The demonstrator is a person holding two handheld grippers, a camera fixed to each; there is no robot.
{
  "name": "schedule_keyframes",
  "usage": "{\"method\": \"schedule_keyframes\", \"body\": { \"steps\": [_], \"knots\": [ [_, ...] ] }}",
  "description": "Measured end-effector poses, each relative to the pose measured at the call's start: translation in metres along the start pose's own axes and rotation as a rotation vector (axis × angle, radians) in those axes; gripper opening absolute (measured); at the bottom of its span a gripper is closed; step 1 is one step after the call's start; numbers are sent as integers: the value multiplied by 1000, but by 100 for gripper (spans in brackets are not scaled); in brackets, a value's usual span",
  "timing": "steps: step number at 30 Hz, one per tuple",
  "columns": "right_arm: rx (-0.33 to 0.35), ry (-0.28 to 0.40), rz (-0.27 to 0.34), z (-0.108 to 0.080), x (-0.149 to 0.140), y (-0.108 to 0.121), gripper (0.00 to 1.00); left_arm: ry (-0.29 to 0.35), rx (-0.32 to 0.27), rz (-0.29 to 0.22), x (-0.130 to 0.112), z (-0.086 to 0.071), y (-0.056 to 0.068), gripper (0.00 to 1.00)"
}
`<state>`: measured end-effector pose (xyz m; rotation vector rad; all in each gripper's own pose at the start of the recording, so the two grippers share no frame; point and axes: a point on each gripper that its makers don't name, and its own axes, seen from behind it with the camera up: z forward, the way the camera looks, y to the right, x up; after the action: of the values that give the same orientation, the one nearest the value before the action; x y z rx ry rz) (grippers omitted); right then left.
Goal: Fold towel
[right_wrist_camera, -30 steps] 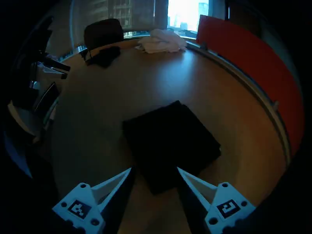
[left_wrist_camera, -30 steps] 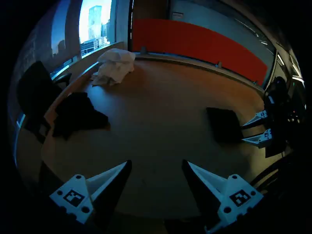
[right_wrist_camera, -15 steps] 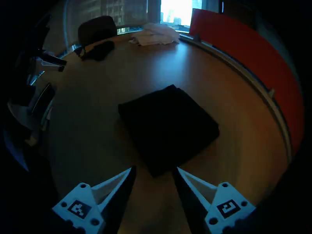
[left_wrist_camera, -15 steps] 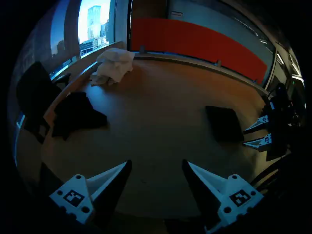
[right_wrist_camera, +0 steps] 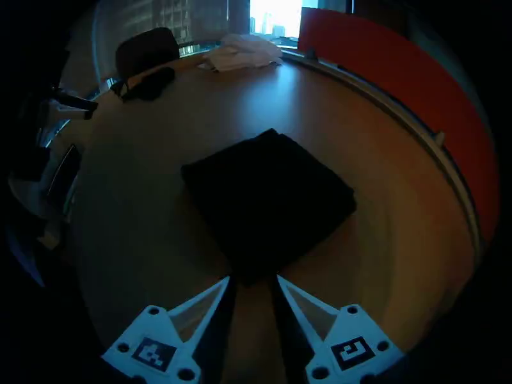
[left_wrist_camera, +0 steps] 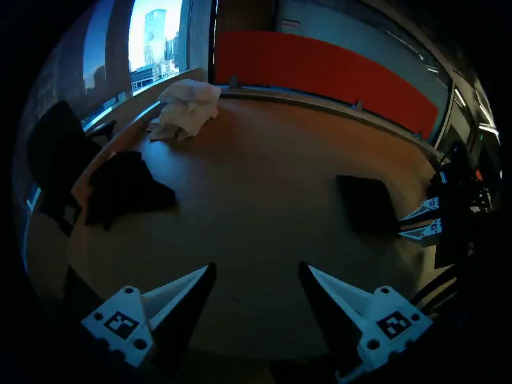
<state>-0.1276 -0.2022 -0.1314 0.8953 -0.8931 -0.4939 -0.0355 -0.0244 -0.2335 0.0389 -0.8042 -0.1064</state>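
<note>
1. At the bottom of the right gripper view, the right gripper (right_wrist_camera: 253, 280) has its two white fingers drawn to a narrow gap. The near corner of the folded black square towel (right_wrist_camera: 269, 192) sits between the tips. Whether both pads press on the cloth cannot be told.
2. Left gripper view, same gripper (left_wrist_camera: 404, 226) seen from the side at far right: fingers close together, tips at the towel's (left_wrist_camera: 365, 203) near edge.
3. Left gripper (left_wrist_camera: 256, 269): fingers spread wide, hanging above bare wood at the near edge of the curved wooden table (left_wrist_camera: 256, 192).
4. The towel lies flat on the table (right_wrist_camera: 384, 256), a neat square stack with one corner towards the right gripper. Bare wood surrounds it on all sides.
5. Crumpled dark cloth (left_wrist_camera: 125, 185) lies near the table's far-left edge, well apart from the towel, with bare tabletop between them. It also shows in the right gripper view (right_wrist_camera: 147, 83).
6. White crumpled heap of cloth (left_wrist_camera: 189, 109) lies further out on the table beside the window; also seen at (right_wrist_camera: 243, 52).
7. Dark office chair (left_wrist_camera: 54, 153) stands just beyond the table edge, behind the dark cloth.
8. Long red panel (left_wrist_camera: 333, 70) runs along the table's far side. The bright window (left_wrist_camera: 157, 38) shows city buildings.
</note>
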Motion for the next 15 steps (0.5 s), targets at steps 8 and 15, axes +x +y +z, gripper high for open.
{"method": "schedule_keyframes", "body": {
  "steps": [8,15],
  "knots": [
    [3,0,1,1,-1,-1,15,-2,-5,1,-2,1,3,96],
    [-11,8,-7,1,3,2,5,-6,-7,2,-3,1,5,95]
  ]
}}
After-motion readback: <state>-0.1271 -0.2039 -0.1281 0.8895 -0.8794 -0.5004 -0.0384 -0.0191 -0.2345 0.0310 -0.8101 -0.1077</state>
